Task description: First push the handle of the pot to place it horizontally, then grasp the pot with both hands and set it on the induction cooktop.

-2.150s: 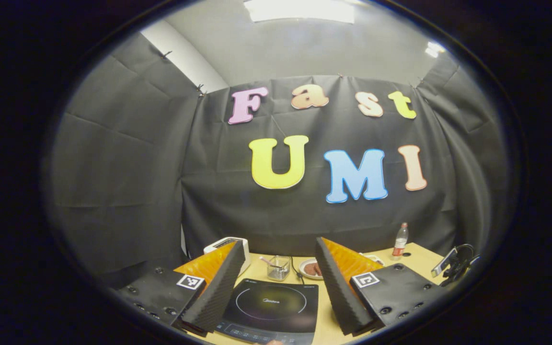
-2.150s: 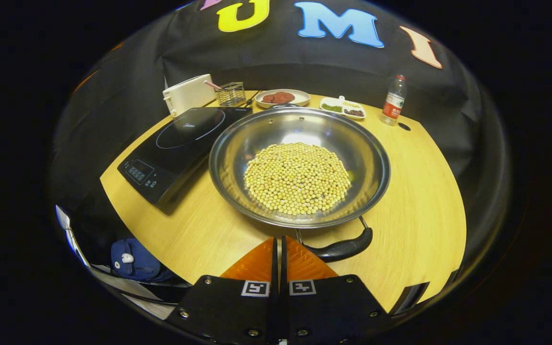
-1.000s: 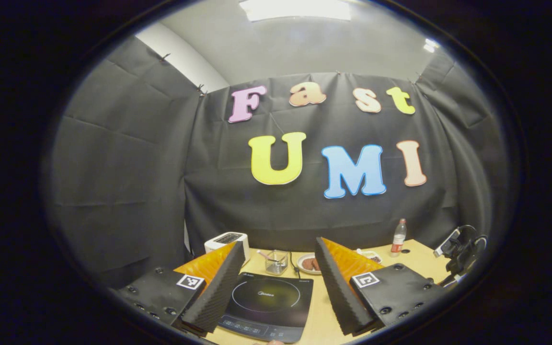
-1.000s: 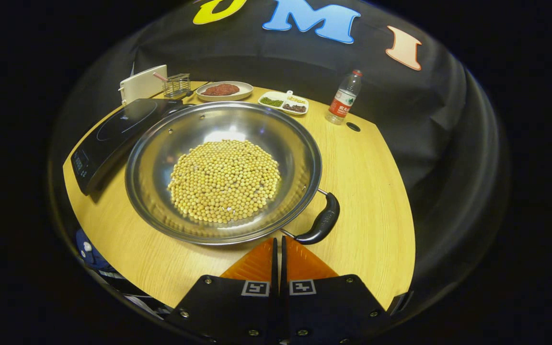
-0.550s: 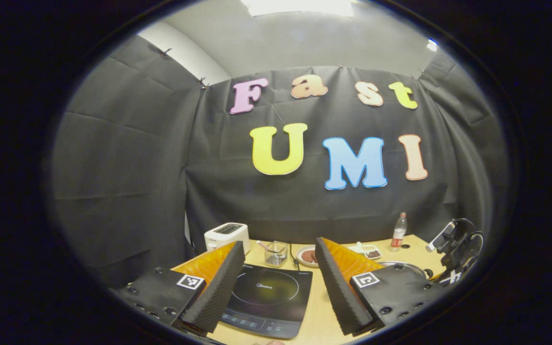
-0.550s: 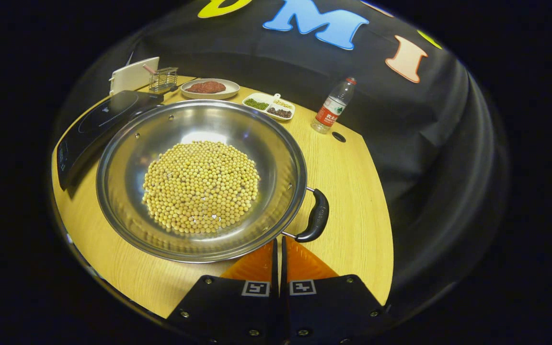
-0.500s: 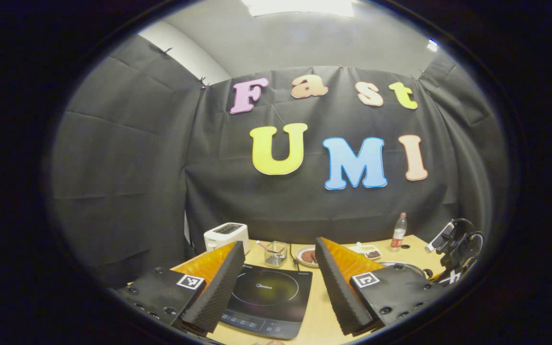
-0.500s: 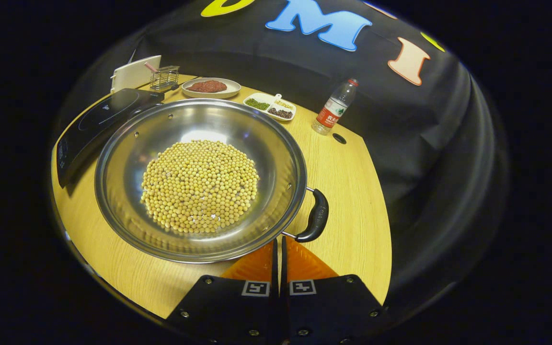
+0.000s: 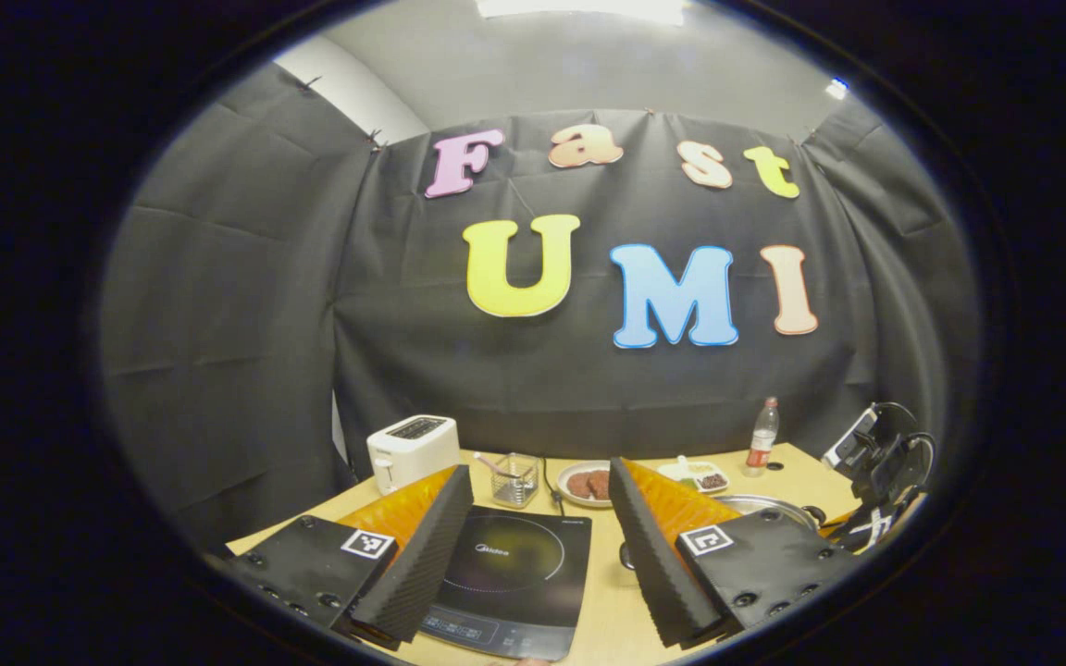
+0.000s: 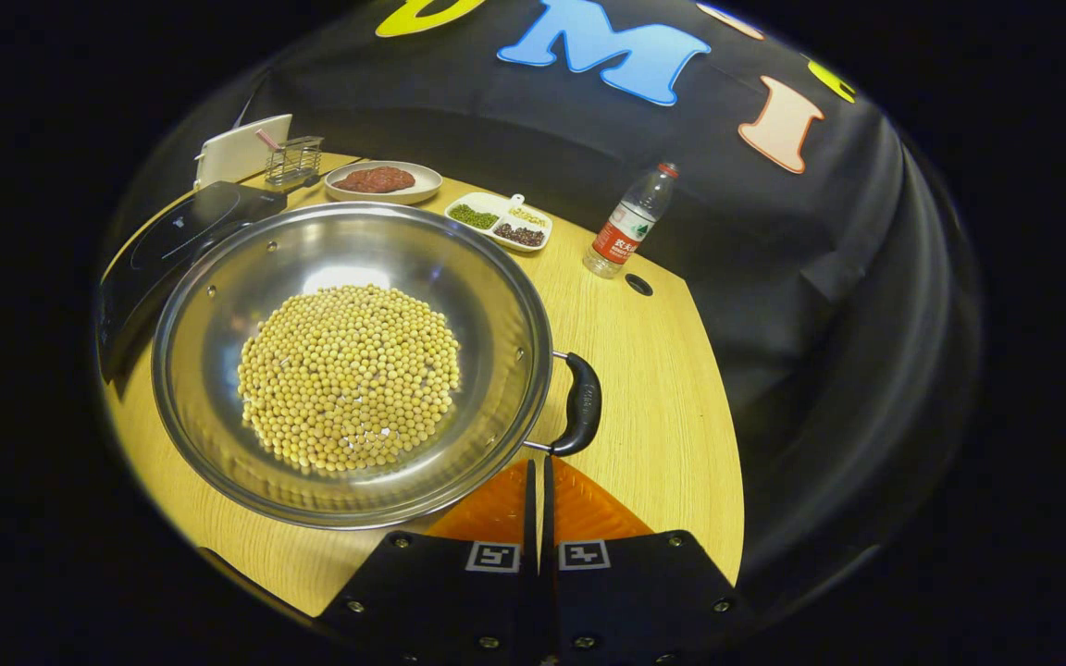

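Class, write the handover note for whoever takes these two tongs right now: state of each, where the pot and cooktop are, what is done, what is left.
Left tongs: open, empty, held above the table with the induction cooktop ahead between the fingers.
Right tongs: shut, empty, tips at the pot's near rim just below the handle.
Pot: full of beans, on the wooden table beside the cooktop, not on it. The handle points to the right side in the right gripper view.
Done: the handle push looks largely finished.
Left: open the right tongs, take the pot with both, set it on the cooktop.
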The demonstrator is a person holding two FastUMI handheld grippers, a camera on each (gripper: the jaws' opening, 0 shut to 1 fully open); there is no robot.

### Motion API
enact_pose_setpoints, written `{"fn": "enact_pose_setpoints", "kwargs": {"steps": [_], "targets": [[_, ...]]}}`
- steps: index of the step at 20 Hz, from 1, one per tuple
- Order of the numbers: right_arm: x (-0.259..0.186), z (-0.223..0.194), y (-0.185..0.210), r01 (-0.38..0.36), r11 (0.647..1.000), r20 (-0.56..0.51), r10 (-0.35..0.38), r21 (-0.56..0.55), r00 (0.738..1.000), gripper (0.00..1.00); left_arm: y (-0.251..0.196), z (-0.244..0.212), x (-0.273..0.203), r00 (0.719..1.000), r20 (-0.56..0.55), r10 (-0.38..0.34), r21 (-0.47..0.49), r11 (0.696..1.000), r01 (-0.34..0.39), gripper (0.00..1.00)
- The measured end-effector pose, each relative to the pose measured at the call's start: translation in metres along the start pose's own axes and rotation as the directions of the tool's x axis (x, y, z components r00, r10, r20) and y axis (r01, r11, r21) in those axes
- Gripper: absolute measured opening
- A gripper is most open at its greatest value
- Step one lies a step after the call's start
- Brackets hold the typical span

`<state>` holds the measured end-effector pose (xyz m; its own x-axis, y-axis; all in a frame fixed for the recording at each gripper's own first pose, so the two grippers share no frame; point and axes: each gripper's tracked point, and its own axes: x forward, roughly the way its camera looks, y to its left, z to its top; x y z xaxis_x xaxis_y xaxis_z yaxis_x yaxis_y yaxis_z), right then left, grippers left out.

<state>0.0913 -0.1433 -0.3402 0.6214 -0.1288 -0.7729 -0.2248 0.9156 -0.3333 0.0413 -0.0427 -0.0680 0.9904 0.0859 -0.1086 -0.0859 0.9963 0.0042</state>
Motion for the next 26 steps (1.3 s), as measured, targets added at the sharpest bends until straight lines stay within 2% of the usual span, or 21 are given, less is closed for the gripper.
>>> {"fn": "enact_pose_setpoints", "kwargs": {"steps": [2,4,5,6,7,8,11,13,14,16,19,22,24,26], "targets": [[-0.004,0.0,-0.006,0.011,0.999,0.008,-0.011,0.048,1.0,0.04,-0.006,-0.005,0.008,1.0,-0.011,-0.018,0.005,1.0,0.018,0.96],[-0.009,-0.003,-0.017,0.029,0.993,0.016,-0.031,0.111,0.999,0.29,-0.014,-0.013,0.016,0.999,-0.024,-0.041,0.012,0.999,0.041,0.94],[-0.014,-0.004,-0.021,0.03,0.987,0.023,-0.034,0.156,0.999,0.52,-0.019,-0.017,0.021,0.998,-0.03,-0.056,0.012,0.998,0.056,0.94],[-0.018,-0.005,-0.026,0.033,0.979,0.035,-0.04,0.199,0.999,0.67,-0.025,-0.021,0.026,0.997,-0.039,-0.072,0.011,0.997,0.072,0.94],[-0.023,-0.002,-0.031,0.039,0.968,0.049,-0.052,0.248,0.997,0.91,-0.032,-0.026,0.031,0.995,-0.049,-0.09,0.007,0.996,0.09,0.94],[-0.03,-0.001,-0.033,0.037,0.954,0.071,-0.061,0.298,0.996,1.0,-0.037,-0.032,0.036,0.993,-0.061,-0.102,0.004,0.995,0.103,0.94],[-0.04,0.01,-0.034,0.019,0.918,0.137,-0.079,0.395,0.987,0.98,-0.055,-0.043,0.055,0.986,-0.086,-0.144,-0.003,0.99,0.144,0.99],[-0.047,0.017,-0.03,-0.004,0.912,0.168,-0.071,0.411,0.983,0.98,-0.067,-0.053,0.067,0.98,-0.104,-0.169,0.005,0.985,0.171,0.99],[-0.049,0.021,-0.026,-0.017,0.912,0.181,-0.063,0.41,0.982,0.98,-0.074,-0.06,0.072,0.976,-0.116,-0.184,0.005,0.983,0.186,0.94],[-0.05,0.029,-0.018,-0.048,0.913,0.197,-0.036,0.405,0.98,0.98,-0.086,-0.074,0.084,0.967,-0.148,-0.209,-0.001,0.977,0.211,0.96],[-0.043,0.033,-0.011,-0.059,0.92,0.189,-0.017,0.387,0.982,0.98,-0.103,-0.104,0.098,0.944,-0.223,-0.243,-0.033,0.97,0.242,0.99],[-0.035,0.037,-0.009,-0.054,0.92,0.168,-0.013,0.388,0.986,0.98,-0.112,-0.13,0.112,0.924,-0.282,-0.259,-0.066,0.966,0.25,0.94],[-0.028,0.04,-0.01,-0.052,0.916,0.153,-0.011,0.397,0.988,0.98,-0.117,-0.145,0.12,0.91,-0.32,-0.264,-0.071,0.964,0.255,0.99],[-0.019,0.041,-0.012,-0.044,0.914,0.136,-0.013,0.403,0.991,0.98,-0.119,-0.158,0.13,0.896,-0.352,-0.271,-0.066,0.962,0.265,0.97]]}}
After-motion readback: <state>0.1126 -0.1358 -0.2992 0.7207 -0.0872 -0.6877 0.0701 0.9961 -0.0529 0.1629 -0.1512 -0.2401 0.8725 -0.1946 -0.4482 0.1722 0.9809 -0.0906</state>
